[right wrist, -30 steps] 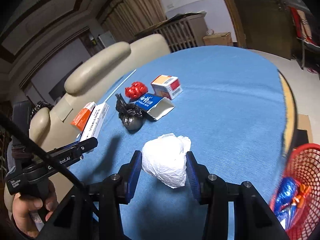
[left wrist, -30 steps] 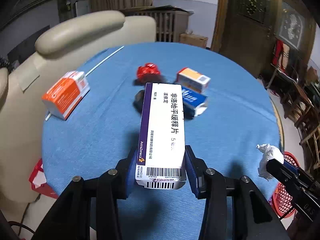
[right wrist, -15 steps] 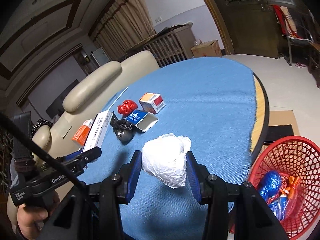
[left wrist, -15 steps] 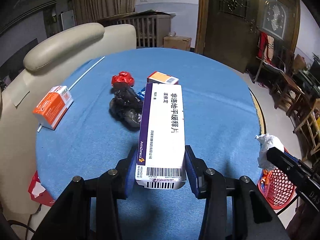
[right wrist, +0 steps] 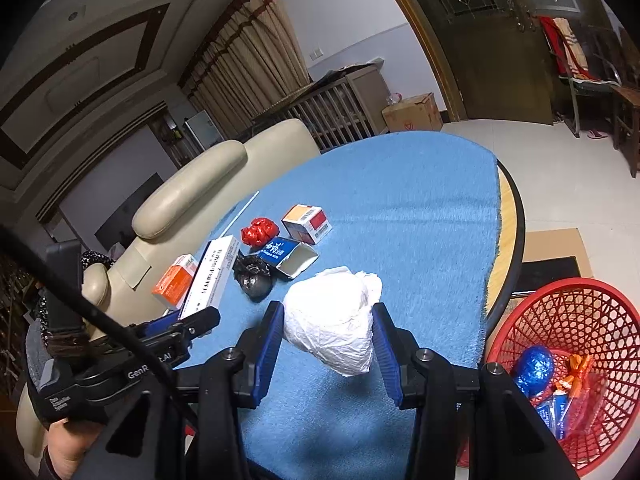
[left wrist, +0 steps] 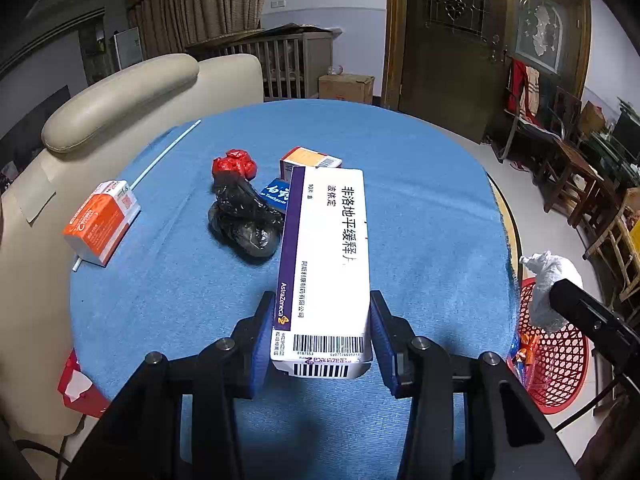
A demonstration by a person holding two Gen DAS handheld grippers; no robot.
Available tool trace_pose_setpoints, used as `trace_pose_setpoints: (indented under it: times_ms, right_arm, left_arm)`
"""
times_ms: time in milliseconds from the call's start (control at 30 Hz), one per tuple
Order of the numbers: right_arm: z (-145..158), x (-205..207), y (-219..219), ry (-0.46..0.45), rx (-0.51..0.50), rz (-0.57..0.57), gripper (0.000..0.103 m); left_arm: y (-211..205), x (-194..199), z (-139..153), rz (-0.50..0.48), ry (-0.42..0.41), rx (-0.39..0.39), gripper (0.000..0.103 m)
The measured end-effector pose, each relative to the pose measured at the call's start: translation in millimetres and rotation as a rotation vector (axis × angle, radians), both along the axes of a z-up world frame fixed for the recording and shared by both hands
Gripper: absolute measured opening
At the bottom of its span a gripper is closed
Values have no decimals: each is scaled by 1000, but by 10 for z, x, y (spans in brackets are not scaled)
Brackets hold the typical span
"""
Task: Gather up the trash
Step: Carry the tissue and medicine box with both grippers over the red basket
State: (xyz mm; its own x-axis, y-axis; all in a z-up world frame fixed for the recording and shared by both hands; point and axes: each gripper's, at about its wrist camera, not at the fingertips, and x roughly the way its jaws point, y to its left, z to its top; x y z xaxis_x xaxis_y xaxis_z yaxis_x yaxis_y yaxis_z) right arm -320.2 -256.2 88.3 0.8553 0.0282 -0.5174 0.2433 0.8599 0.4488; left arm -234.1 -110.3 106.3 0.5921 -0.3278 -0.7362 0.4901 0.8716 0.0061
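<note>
left gripper [left wrist: 320, 336] pinches white box [left wrist: 326, 264] | right gripper [right wrist: 328, 340] pinches paper wad [right wrist: 334, 328] | red basket [right wrist: 576, 308] now larger, lower right; drop-off near

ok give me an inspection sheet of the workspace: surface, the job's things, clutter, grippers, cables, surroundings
Surface: round table under a blue cloth, bare wood at its right edge.
Job's things: white box and white wad held above the table; on the cloth lie an orange box, red wad, black bag, blue carton with an open end, small box and thin white stick; red basket on the floor holds wrappers.
Clutter: nothing seen.
Grippers: left gripper shut on the white box; right gripper shut on the white wad.
Cables: black cable beside the left gripper.
Surroundings: cream sofa, curtains, wooden doors, chairs.
</note>
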Motion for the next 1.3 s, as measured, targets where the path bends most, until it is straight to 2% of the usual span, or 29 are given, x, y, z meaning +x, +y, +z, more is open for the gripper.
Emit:
trace_pose_setpoints:
  times_ms: [1300]
  right_arm:
    - [76,-373,-265,-37,35,-81,47]
  left_arm:
    - [-249,-138,0,-67,-19,33,47]
